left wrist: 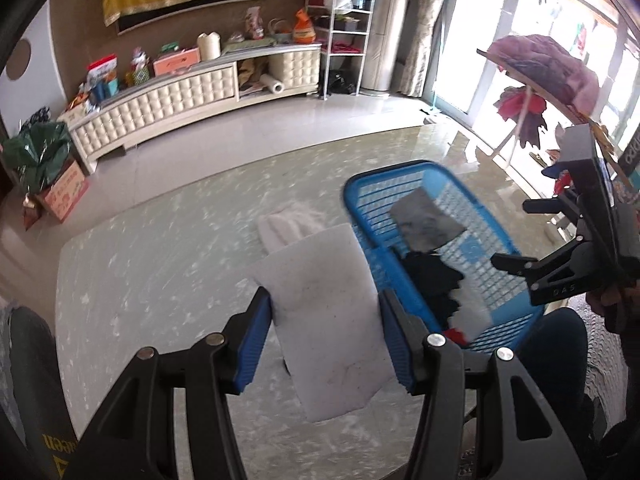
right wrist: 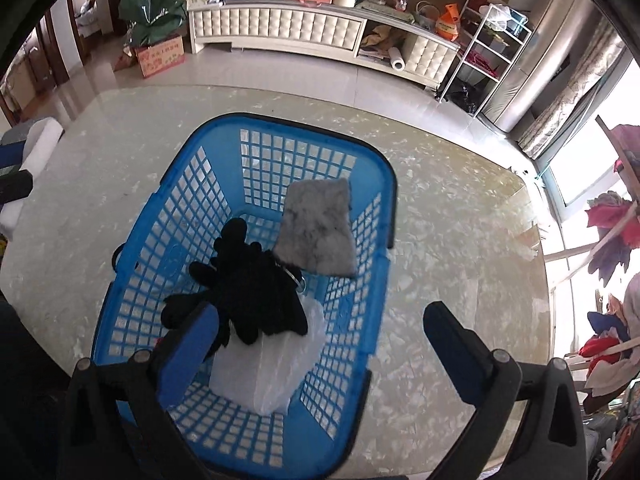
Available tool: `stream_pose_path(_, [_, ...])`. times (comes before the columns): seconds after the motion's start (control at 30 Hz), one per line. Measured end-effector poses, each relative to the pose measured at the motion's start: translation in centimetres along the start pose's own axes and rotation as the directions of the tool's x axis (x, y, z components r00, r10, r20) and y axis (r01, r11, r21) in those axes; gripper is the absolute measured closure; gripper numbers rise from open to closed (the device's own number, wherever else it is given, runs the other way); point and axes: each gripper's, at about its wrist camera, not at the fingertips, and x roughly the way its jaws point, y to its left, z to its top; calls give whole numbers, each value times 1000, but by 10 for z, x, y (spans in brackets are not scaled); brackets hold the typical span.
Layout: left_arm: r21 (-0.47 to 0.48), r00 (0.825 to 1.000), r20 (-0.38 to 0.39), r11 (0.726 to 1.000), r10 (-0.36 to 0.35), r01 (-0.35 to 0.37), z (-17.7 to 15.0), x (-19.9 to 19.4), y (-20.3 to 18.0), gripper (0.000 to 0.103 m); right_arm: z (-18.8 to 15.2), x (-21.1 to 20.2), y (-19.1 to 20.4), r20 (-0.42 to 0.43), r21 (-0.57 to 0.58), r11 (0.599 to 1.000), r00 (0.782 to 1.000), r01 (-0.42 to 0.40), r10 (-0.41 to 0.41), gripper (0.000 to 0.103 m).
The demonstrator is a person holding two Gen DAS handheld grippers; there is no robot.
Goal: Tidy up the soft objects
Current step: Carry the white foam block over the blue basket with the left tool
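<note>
Two soft items are left out on the pale marbled worktop point(left wrist: 160, 260): a flat white foam pad point(left wrist: 320, 312) and, just beyond it, a white folded cloth point(left wrist: 288, 224), both beside the blue plastic lattice basket point(right wrist: 192, 216). My left gripper point(left wrist: 324, 340) hangs over the pad with fingers wide, one blue pad on each side of it; I cannot tell whether they touch it, and nothing is held. I judge this as lining up for a pinch across the pad's short width, which suits foam that gives. My right gripper point(right wrist: 320, 340) hovers above the basket, fingers wide and empty, likely kept clear so the way in is free. Right wrist view shows what the left only half shows: inside the basket lie a grey fuzzy rectangular cloth point(right wrist: 316, 232) propped on the far wall, a black knitted glove point(right wrist: 248, 288) and a clear plastic bag point(right wrist: 276, 364) under it. Left wrist view alone shows the folded cloth, and the right gripper from outside.
</note>
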Motion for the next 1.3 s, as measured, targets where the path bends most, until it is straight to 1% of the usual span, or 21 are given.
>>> stream_pose_path(0.13, [25,1000,-2,999,-22,22,8,-2,-26,51,-12,-9,-13,25,16,1000,1000,-12,12,0])
stream_pose_path(0.3, [81,999,-13,996,-40,41,22,5,-56,51,-22,-16,-27,49,40,999,998,-34,32,0])
stream_pose_path(0.4, [121,999,-31,992,-43,46,29,17,-72,50,-27,-15,-32,59,52,997,996,-63,60,0])
stream_pose_path(0.63, [215,996,-82,975,-34,51,42,57,-99,50,-39,-3,-36,53,46,995,995,-88,86,0])
stream_pose_path(0.87, [260,991,-125,962,-49,80,46,95,-105,50,-42,5,-45,40,68,991,993,-115,113,0])
stream_pose_path(1.07, [274,984,-164,956,-63,107,52,126,-100,49,-40,10,-53,41,86,988,991,-127,124,0])
stream_pose_path(1.3, [315,978,-202,942,-48,111,58,159,-102,49,-38,22,-62,22,98,986,991,-135,133,0])
